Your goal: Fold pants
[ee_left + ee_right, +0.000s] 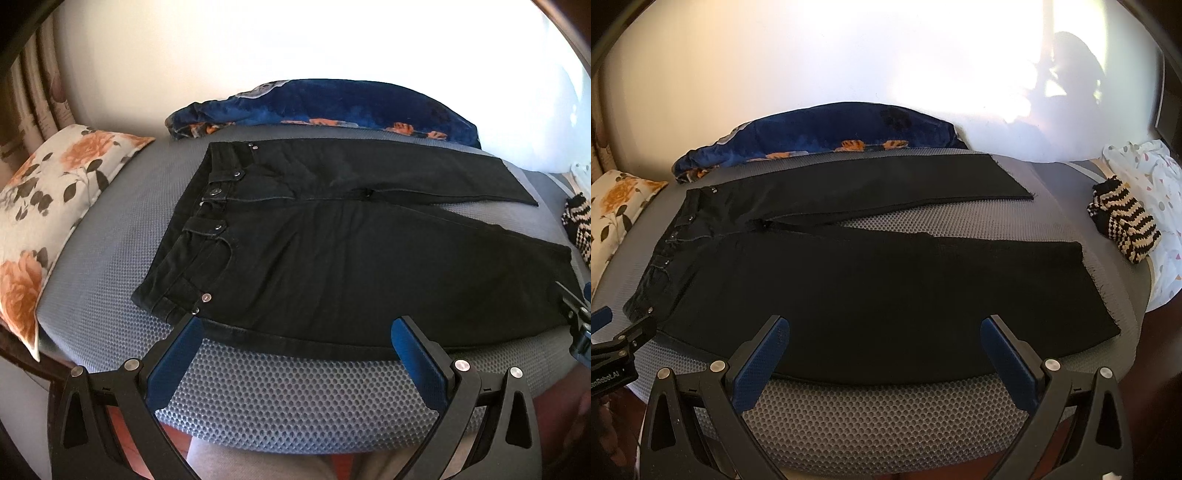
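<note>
Black pants (332, 258) (868, 288) lie flat on a grey mesh mattress (288, 398) (879, 410), waistband to the left and both legs spread out to the right. My left gripper (297, 328) hovers open at the near edge by the waist end, nothing between its blue pads. My right gripper (886, 328) is open too, over the near leg's front edge, and holds nothing. Each gripper shows at the edge of the other's view: the right gripper (576, 314) at far right, the left gripper (613, 332) at far left.
A floral pillow (44, 206) (617, 206) lies at the left end. A dark blue floral blanket (332, 107) (820, 136) is bunched behind the pants by the wall. A striped knit item (1123, 221) and white patterned cloth (1152, 184) sit at the right.
</note>
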{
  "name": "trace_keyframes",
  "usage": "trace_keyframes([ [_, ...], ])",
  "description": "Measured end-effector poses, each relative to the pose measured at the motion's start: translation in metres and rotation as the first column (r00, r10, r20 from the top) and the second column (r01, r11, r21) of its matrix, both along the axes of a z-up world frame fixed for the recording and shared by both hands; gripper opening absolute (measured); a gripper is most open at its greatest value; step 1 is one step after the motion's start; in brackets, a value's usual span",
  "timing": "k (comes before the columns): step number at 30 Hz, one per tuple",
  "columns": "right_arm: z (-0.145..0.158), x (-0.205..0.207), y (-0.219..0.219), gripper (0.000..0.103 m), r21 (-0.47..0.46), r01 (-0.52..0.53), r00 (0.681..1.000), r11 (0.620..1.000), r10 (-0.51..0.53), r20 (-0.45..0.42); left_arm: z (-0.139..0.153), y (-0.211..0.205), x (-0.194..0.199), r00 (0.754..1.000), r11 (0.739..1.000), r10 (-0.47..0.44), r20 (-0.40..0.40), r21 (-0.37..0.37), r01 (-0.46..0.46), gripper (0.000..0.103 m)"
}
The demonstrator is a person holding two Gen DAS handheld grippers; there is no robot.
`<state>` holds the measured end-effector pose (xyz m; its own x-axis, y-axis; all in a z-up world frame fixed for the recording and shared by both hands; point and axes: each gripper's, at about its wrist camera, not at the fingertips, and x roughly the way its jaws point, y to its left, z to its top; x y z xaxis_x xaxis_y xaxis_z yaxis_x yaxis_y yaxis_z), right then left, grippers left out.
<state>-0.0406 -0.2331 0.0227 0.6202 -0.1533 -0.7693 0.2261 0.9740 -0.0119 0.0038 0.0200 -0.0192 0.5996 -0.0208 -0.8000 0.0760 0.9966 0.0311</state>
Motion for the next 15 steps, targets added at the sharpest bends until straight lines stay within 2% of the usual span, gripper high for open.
trace_keyframes([
  [15, -0.0038, 0.0051, -0.0015, 0.103, -0.005, 0.012, 1.0, 1.0, -0.012, -0.023, -0.0023, 0.002, 0.002, 1.0, 1.0, 0.017, -0.003, 0.008, -0.017, 0.101],
])
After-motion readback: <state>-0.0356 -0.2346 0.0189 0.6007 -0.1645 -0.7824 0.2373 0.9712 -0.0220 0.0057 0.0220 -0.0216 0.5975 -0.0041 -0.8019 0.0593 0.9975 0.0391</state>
